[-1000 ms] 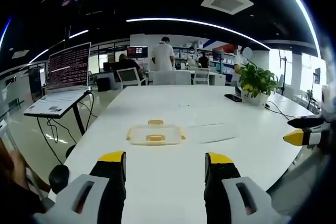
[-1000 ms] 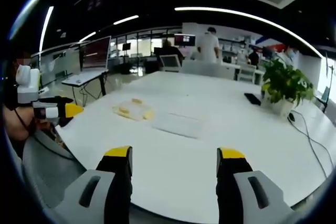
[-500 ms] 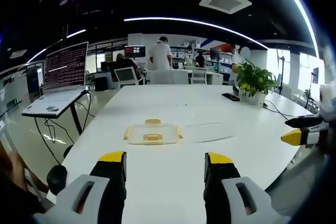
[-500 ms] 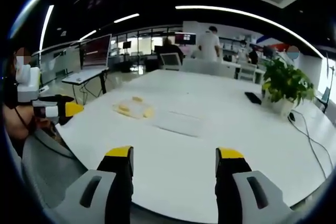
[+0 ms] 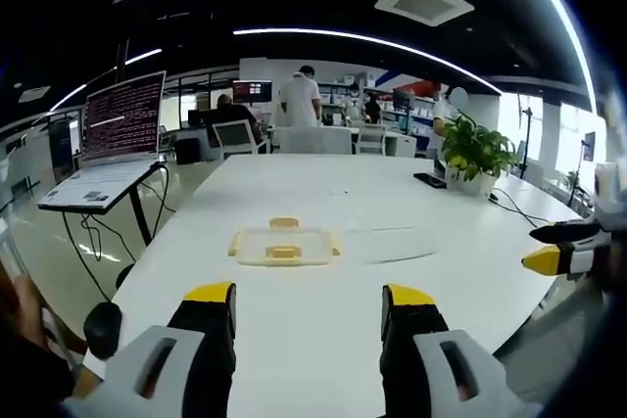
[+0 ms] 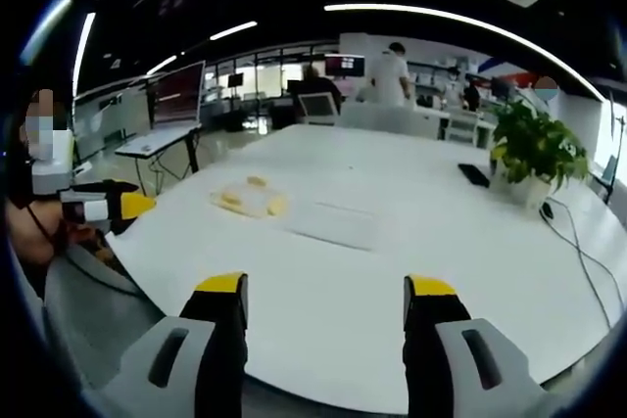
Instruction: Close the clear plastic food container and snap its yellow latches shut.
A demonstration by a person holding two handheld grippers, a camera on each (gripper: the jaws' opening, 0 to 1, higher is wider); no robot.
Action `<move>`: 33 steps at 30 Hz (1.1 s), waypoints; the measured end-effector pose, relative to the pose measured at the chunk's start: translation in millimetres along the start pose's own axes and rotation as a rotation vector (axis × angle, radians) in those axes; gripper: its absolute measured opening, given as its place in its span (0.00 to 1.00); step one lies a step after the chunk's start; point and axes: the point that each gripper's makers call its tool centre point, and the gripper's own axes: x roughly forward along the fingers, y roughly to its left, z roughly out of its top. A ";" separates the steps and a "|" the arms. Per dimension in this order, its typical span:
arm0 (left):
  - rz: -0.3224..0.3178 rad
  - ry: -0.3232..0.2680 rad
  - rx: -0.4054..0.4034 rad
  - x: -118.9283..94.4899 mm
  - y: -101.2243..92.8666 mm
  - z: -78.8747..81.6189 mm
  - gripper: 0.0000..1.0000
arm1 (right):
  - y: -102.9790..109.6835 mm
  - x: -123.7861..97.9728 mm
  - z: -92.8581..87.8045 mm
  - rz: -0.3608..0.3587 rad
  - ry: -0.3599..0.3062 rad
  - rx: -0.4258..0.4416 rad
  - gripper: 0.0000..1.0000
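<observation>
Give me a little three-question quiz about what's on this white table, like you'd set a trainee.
1. True or false: the container with yellow latches sits on the white table, untouched by either gripper.
2. What lies flat just beside the container? A) clear lid B) a mug C) a book
3. Fill in: near the far table edge stands a potted ____.

Key: 1 true; 2 A; 3 plant. The left gripper and right gripper both hover open, fingers apart.

container (image 5: 283, 245): clear plastic, yellow latches | table (image 5: 323, 335): smooth, glossy white
</observation>
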 end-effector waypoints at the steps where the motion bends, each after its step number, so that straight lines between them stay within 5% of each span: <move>1: -0.002 0.007 -0.001 0.5 -0.4 -0.6 0.55 | 0.3 -0.1 0.1 0.001 0.001 -0.004 0.61; 9: -0.023 0.058 0.010 4.9 -3.9 -6.9 0.55 | -1.7 1.1 -0.5 -0.001 0.016 -0.004 0.62; 33: -0.048 0.086 -0.025 23.7 -0.4 -6.1 0.56 | -6.3 21.5 14.6 0.018 0.031 -0.009 0.61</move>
